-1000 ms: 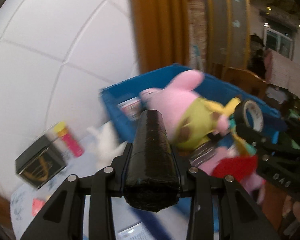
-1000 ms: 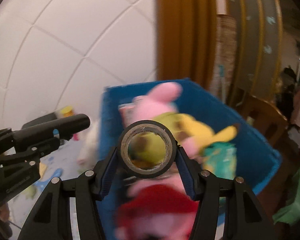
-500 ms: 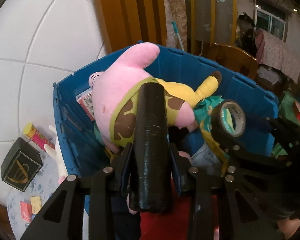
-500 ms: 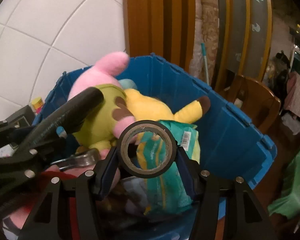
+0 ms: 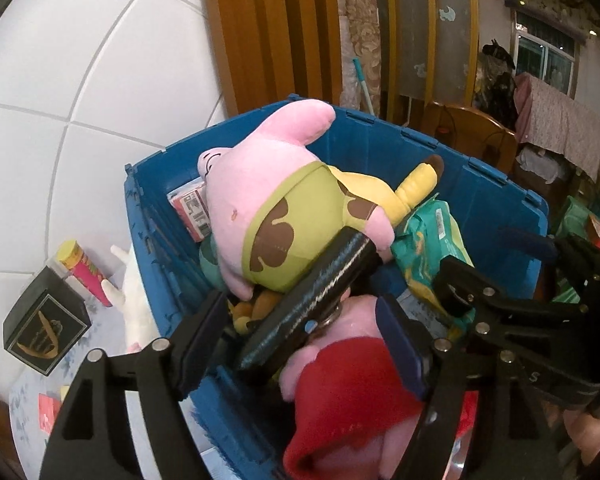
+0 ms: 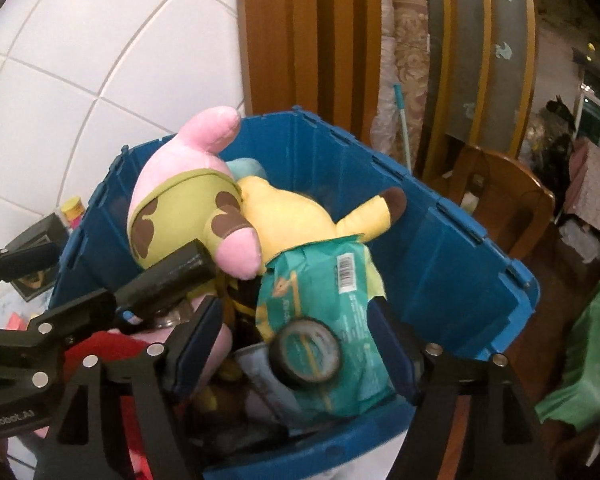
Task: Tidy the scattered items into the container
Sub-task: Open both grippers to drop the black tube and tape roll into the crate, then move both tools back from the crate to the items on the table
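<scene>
A blue bin (image 5: 496,196) (image 6: 440,248) holds a pink plush (image 5: 268,184) (image 6: 180,184), a yellow plush (image 6: 292,216), a teal packet (image 6: 328,304) and a red-dressed plush (image 5: 352,392). My left gripper (image 5: 300,352) is open above the bin; a black cylinder (image 5: 316,296) (image 6: 168,276) lies loose between its fingers on the toys. My right gripper (image 6: 296,340) is open over the bin; a black tape roll (image 6: 306,354) rests on the teal packet between its fingers.
Left of the bin, on the patterned surface, stand a black box (image 5: 46,324), a pink and yellow tube (image 5: 82,268) and a white plush (image 5: 134,300). White tiled wall behind. A wooden chair (image 6: 500,200) and a green bag (image 6: 584,360) are at the right.
Both grippers moved over the bin and opened. The black cylinder dropped from the left gripper onto the toys; the tape roll dropped from the right gripper onto the teal packet.
</scene>
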Motion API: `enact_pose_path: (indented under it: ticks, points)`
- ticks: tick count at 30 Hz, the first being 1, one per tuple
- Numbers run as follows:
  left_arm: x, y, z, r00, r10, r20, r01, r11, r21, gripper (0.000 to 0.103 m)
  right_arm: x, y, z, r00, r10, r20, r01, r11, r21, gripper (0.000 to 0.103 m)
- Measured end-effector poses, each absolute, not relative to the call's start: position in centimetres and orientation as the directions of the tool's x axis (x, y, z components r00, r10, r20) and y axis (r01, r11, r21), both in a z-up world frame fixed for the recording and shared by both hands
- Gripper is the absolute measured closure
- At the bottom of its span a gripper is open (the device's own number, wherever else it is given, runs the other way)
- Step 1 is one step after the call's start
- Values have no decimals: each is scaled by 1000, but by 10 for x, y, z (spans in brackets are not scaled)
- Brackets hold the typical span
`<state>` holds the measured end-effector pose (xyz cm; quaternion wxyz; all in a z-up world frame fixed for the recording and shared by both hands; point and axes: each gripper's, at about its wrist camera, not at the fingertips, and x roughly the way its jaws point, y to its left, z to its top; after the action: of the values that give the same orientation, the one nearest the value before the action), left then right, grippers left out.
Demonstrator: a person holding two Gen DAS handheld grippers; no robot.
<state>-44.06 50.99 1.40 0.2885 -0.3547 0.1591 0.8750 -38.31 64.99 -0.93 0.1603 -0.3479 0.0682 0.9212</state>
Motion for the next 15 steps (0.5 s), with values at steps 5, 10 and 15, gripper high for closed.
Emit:
enact_pose_path:
  ticks: [5,10,15]
  points:
    - [-430,491,16,-589,395,-705,-611,-788,69,27,-370,639,0,-718,259,-646,-345,-939,6,17]
    - [-422,461,18,-596,397,-698,-594,-803,50,27,-364,614,8,-727,258,-637,-328,-945,-9,17]
    - [-414,423,17,-605,386,-696,-573,-818,46,27,-359,578,12,-733,260,-628,-312,-950,-28,6]
